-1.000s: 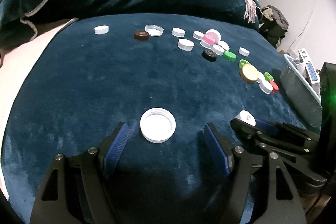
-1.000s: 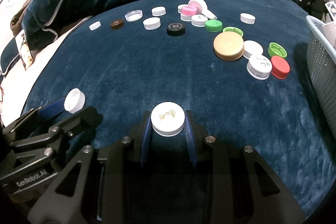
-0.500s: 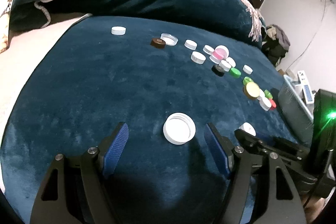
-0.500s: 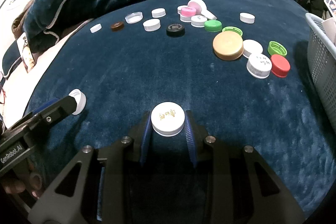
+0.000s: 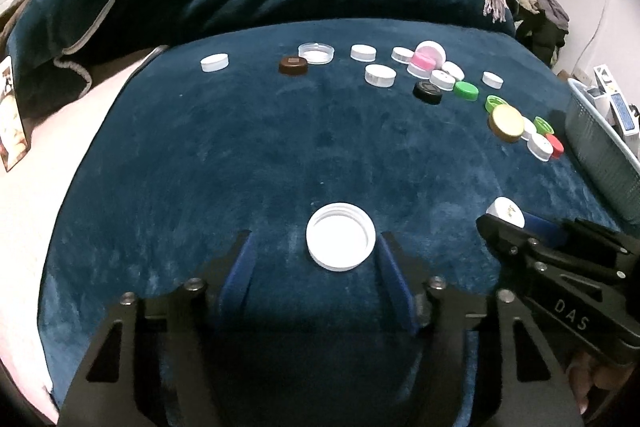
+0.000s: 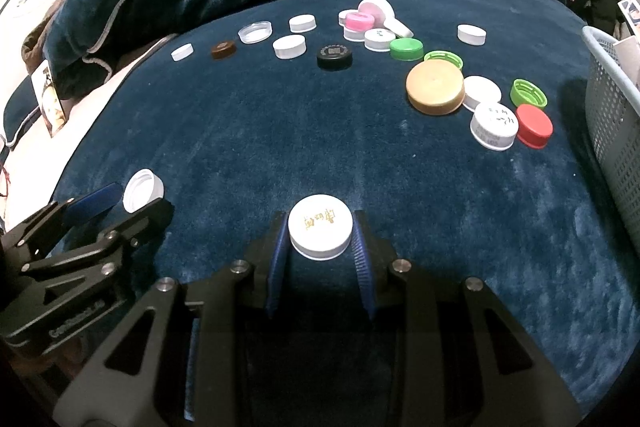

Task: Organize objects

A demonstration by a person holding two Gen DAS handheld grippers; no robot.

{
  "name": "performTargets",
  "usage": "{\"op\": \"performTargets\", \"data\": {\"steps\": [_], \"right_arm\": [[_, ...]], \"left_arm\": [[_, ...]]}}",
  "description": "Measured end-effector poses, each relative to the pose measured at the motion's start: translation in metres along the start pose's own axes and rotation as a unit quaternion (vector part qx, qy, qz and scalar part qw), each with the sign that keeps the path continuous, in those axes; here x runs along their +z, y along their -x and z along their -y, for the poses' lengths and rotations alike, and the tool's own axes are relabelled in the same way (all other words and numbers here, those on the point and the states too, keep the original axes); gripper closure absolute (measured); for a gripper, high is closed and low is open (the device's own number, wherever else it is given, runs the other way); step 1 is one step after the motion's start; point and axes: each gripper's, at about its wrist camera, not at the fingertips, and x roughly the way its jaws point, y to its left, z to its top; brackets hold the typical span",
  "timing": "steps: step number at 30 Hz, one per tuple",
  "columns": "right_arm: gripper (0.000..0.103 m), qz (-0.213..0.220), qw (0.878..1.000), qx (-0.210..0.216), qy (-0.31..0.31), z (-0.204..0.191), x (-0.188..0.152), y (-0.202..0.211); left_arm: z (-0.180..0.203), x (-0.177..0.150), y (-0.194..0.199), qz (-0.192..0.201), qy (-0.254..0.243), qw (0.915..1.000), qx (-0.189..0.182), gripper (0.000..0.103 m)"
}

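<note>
Left wrist view showed the upturned white cap (image 5: 341,242) at twelve o'clock between my left claw (image 5: 313,255), closing but not yet gripping. Light, rigid, slick; take its rim. Right claw (image 6: 320,234) clamped the printed cap (image 6: 320,233).

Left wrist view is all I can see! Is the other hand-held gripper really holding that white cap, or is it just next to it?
Observer: It's holding it. In the right wrist view, the right hand-held gripper has both blue pads pressed against the sides of the white cap.
Operator: Is there anything on top of it?
Observer: Yes, gold writing is printed across the top. It's too small for me to read.
Operator: What about the white one beside the red one?
Observer: That marked white cap touches the red cap. It has dark scribbles on top and print round its side.
</note>
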Motion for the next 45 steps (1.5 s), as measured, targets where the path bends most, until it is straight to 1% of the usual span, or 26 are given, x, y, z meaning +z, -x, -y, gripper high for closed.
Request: {"op": "performTargets", "data": {"steps": [1,2,3,4,7,36,45], "right_arm": [[0.070,0.000,1.000,0.000,0.000,0.0000,0.0000,0.0001],[0.070,0.000,1.000,-0.001,0.000,-0.0004,0.0003,-0.0002],[0.070,0.000,1.000,-0.002,0.001,-0.0011,0.0008,-0.0005],[0.070,0.000,1.000,-0.004,0.002,-0.0013,0.0007,-0.0004],[0.070,0.000,1.000,-0.006,0.004,-0.0015,0.0004,-0.0004],[0.070,0.000,1.000,-0.013,0.006,-0.0030,0.0008,0.0005],[0.071,-0.009,1.000,-0.010,0.007,-0.0036,0.0038,0.0016]], "left_arm": [[0.0006,0.0000,0.0000,0.000,-0.002,1.0000,0.001,0.051],[0.0015,-0.0002,0.0001,-0.001,-0.006,1.0000,0.001,0.053],[0.0025,-0.0002,0.0001,-0.001,-0.008,1.0000,-0.001,0.060],[0.0033,0.0005,0.0002,-0.002,-0.010,0.9999,-0.002,0.071],[0.0055,0.0003,0.0007,0.000,-0.017,0.9999,0.002,0.071],[0.0051,0.0008,0.0011,-0.001,-0.015,0.9999,0.001,0.071],[0.0046,0.0006,-0.0015,-0.001,-0.015,0.9999,0.004,0.071]]}}
